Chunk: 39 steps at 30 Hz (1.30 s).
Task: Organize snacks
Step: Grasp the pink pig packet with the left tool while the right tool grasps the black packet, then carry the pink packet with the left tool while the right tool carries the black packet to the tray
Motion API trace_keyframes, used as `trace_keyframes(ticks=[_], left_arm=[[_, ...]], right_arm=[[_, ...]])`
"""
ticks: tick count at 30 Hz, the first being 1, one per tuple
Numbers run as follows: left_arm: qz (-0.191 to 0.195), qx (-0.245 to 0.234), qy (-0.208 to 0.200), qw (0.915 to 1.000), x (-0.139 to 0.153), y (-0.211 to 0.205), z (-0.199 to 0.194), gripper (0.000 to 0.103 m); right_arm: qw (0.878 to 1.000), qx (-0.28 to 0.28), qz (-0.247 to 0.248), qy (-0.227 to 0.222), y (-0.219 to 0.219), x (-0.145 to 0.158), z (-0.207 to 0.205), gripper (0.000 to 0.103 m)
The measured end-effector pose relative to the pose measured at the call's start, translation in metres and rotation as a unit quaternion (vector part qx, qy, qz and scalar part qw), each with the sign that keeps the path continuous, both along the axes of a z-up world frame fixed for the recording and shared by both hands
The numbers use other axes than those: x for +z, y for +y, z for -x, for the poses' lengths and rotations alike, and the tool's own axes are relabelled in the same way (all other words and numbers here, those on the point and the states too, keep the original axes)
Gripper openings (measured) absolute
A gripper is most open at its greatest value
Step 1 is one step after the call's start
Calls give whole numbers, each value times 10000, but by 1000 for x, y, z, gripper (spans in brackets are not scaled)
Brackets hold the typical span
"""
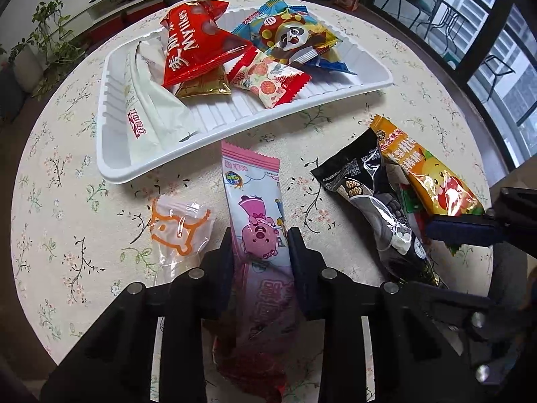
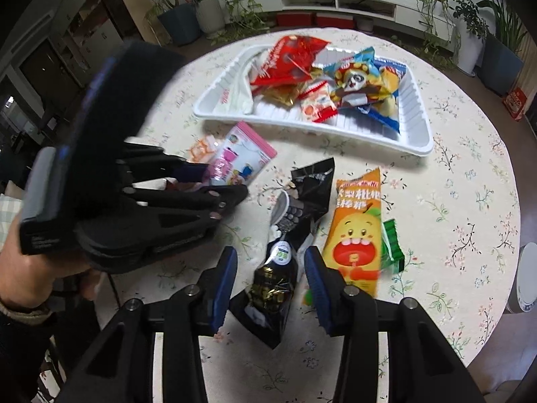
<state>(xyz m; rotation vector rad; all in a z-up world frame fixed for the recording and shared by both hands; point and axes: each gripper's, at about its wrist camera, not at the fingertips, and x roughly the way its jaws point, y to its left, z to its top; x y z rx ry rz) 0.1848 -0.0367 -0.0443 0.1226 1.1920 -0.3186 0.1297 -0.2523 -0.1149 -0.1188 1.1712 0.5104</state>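
Note:
A long pink snack packet [image 1: 255, 194] [image 2: 241, 154] lies on the floral tablecloth in front of the white tray [image 1: 114, 154] [image 2: 416, 127]. My left gripper [image 1: 260, 235] [image 2: 221, 181] is shut on it, with both pads pressing its sides. A black snack packet [image 2: 278, 268] [image 1: 379, 201] lies between the fingers of my right gripper [image 2: 270, 255], which is open with a gap on either side. An orange packet with a cartoon pear [image 2: 357, 231] [image 1: 433, 174] lies just right of it. The tray holds a red Mylikes bag [image 1: 198, 43], a panda packet [image 1: 292, 33] and several others.
A clear packet with orange print [image 1: 181, 231] [image 2: 201, 147] lies left of the pink one. A green packet [image 2: 392, 248] peeks from under the orange one. The round table [image 1: 67, 201] drops away on all sides. Potted plants [image 2: 208, 10] and shelving stand behind it. A hand [image 2: 30, 268] holds the left gripper.

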Motion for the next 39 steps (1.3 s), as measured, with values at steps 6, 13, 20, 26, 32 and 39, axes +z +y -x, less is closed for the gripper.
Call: trace_keyframes(ticks=[6, 13, 20, 26, 32, 39], left_arm=[[548, 161, -57, 9984, 10, 19, 11, 27], [1011, 290, -119, 9944, 24, 35, 29, 27], [1421, 382, -178, 9890, 31, 42, 46, 27], [1704, 497, -236, 9838, 39, 52, 55, 27], [2049, 636, -343, 9761, 54, 62, 62, 27], [2450, 623, -474, 9664, 79, 66, 62, 27]], right_arm=[[9998, -33, 127, 124, 7, -15, -10, 46], [9993, -87, 322, 147, 16, -31, -22, 46], [9998, -45, 171, 116, 12, -34, -22, 24], [9998, -120, -183, 31, -1, -22, -12, 23], [9973, -265, -685, -65, -17, 2, -9, 23], [9928, -365, -1120, -206, -33, 36, 0, 23]])
